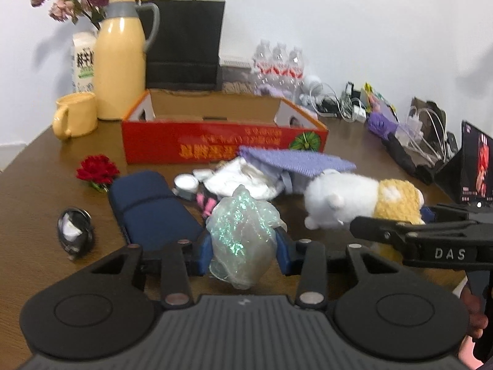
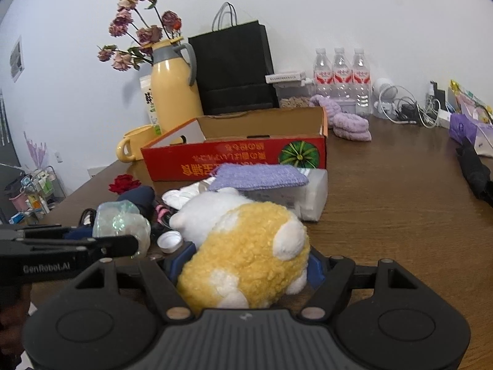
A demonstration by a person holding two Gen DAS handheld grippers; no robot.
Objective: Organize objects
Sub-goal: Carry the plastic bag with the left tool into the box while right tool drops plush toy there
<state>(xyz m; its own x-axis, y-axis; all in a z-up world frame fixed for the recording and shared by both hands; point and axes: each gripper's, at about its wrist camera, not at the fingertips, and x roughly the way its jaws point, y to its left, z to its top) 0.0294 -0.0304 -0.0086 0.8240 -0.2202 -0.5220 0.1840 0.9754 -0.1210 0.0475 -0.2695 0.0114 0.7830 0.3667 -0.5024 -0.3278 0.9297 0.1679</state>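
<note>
My left gripper (image 1: 245, 248) is shut on an iridescent crinkly ball (image 1: 243, 234), held just above the table; the ball also shows in the right wrist view (image 2: 121, 220). My right gripper (image 2: 249, 265) is shut on a yellow and white plush toy (image 2: 246, 252), which also shows in the left wrist view (image 1: 354, 197). An open red cardboard box (image 1: 215, 141) stands behind the pile, empty as far as I see. A navy case (image 1: 148, 206), a red rose (image 1: 97, 171), a purple cloth (image 1: 295, 160), white cloths (image 1: 240, 178) and a small mirror (image 1: 74, 229) lie on the table.
A yellow jug (image 1: 120, 61), yellow mug (image 1: 75, 115), milk carton (image 1: 83, 61) and black paper bag (image 1: 185, 40) stand behind the box. Water bottles (image 2: 340, 74), cables (image 2: 406, 108), a black umbrella (image 2: 476, 172) and a tablet (image 1: 474, 166) are at the right.
</note>
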